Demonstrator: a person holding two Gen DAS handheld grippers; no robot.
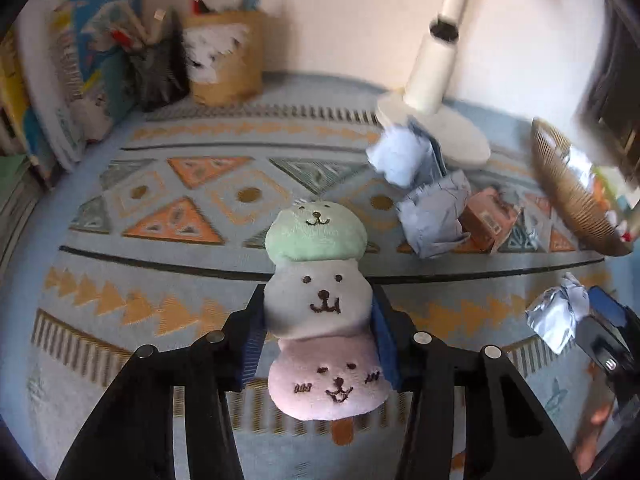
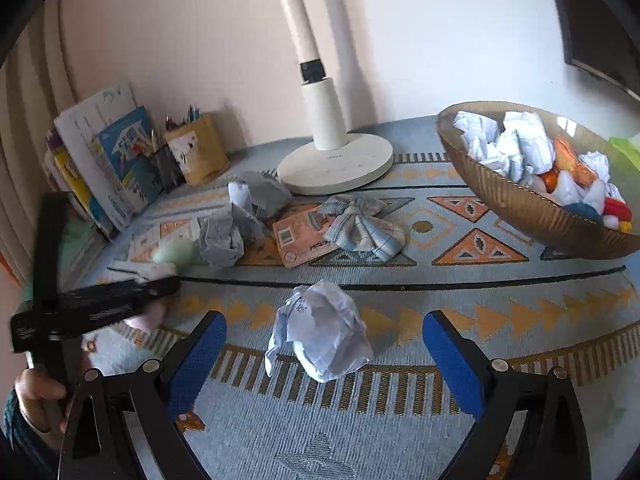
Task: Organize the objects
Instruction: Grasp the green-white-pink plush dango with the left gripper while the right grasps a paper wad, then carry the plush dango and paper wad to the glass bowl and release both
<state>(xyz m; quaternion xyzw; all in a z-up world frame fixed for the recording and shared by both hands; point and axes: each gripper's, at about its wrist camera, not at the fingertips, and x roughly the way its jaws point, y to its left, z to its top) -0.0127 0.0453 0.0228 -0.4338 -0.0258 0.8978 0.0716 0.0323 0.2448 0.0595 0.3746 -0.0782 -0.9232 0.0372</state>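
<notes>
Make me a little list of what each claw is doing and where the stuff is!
left claw: shut on the plush, three stacked faces, green, white, pink, on a stick
right claw: open, one finger on each side of a paper ball that lies on the rug
bowl: right side, already holds crumpled paper and colourful bits
lamp: white base at the back by the wall
loose clutter: more paper, a pink box, a checked cloth
</notes>
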